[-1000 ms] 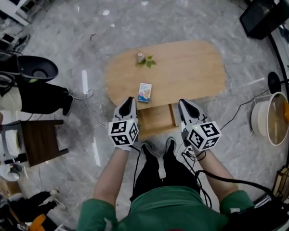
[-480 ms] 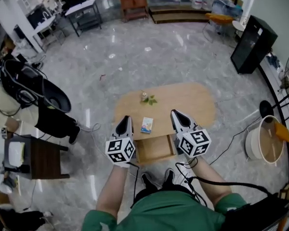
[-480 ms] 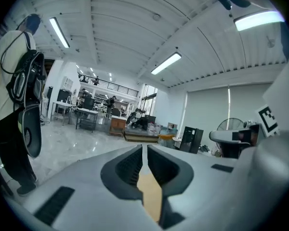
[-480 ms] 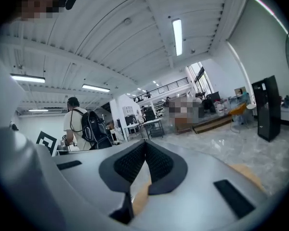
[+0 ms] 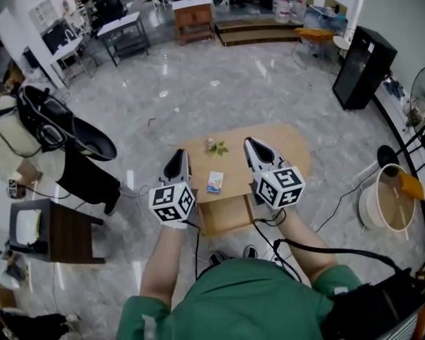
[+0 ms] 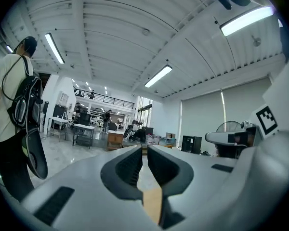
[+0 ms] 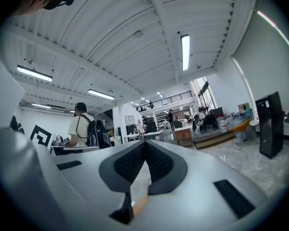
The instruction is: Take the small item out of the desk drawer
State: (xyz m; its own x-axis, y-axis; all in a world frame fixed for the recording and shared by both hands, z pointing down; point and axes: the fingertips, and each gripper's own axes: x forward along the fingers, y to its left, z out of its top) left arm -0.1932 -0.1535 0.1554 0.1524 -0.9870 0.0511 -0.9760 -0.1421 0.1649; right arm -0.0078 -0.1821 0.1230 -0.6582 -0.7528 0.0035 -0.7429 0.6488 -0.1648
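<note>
My left gripper (image 5: 178,156) and right gripper (image 5: 252,144) have risen, jaws closed on nothing. The box (image 5: 214,181) lies on the table (image 5: 294,151) below, between them, drawer (image 5: 227,217) open. Removal looks done.

left gripper (image 5: 179,156): held up, pointing forward, jaws together
right gripper (image 5: 251,144): alongside, jaws together
forearms (image 5: 164,261): bare, reaching forward

The left gripper (image 5: 178,156) and right gripper (image 5: 250,144) are covering the near corners of the table (image 5: 290,151). The inside of the drawer (image 5: 227,217) is showing too small to judge. The print on the box (image 5: 214,181) is proving unreadable. A bystander (image 5: 21,144) is being cut off by the left edge.
</note>
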